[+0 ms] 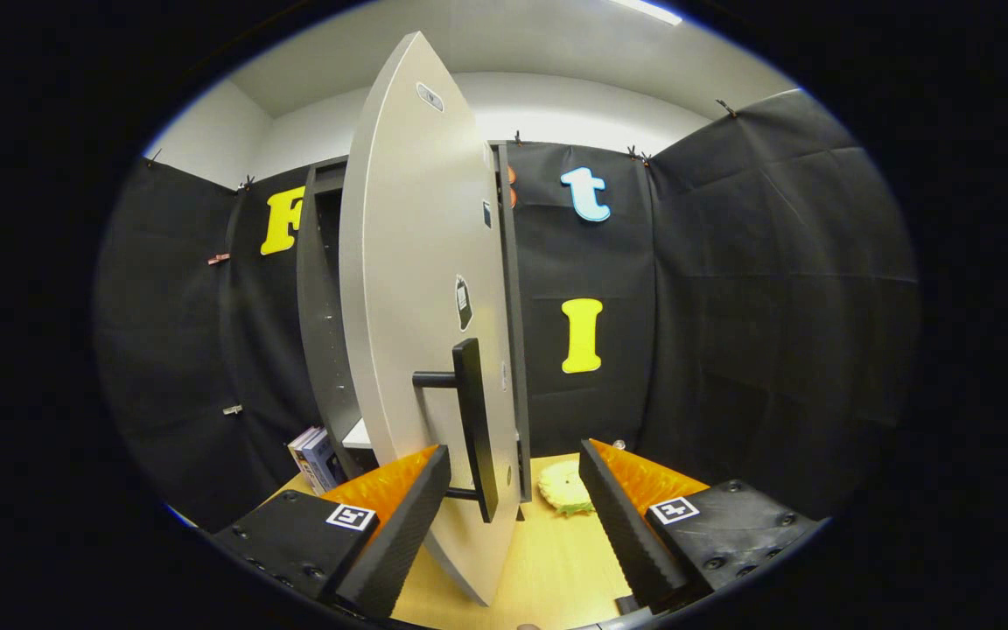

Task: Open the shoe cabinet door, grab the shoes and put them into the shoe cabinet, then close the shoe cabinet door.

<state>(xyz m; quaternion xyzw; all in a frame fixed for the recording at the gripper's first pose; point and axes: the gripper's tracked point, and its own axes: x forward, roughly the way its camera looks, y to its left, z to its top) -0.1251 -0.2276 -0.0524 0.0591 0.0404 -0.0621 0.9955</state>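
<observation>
The shoe cabinet (pixel 322 332) stands just ahead on a wooden table, dark grey with shelves inside. Its light grey door (pixel 421 289) is swung partly out toward me, seen almost edge-on. A black bar handle (pixel 473 429) sticks out of the door low down. My gripper (pixel 513 507) is open, with the door's lower edge and the handle's lower end between its fingers; neither finger presses on them. A pale yellow-green shoe (pixel 567 487) lies on the table beyond the fingers, right of the door, partly hidden.
A few books (pixel 316 459) lean beside the cabinet's left foot. The wooden tabletop (pixel 556 569) runs under the fingers. Black cloth walls close in the booth behind and to the right.
</observation>
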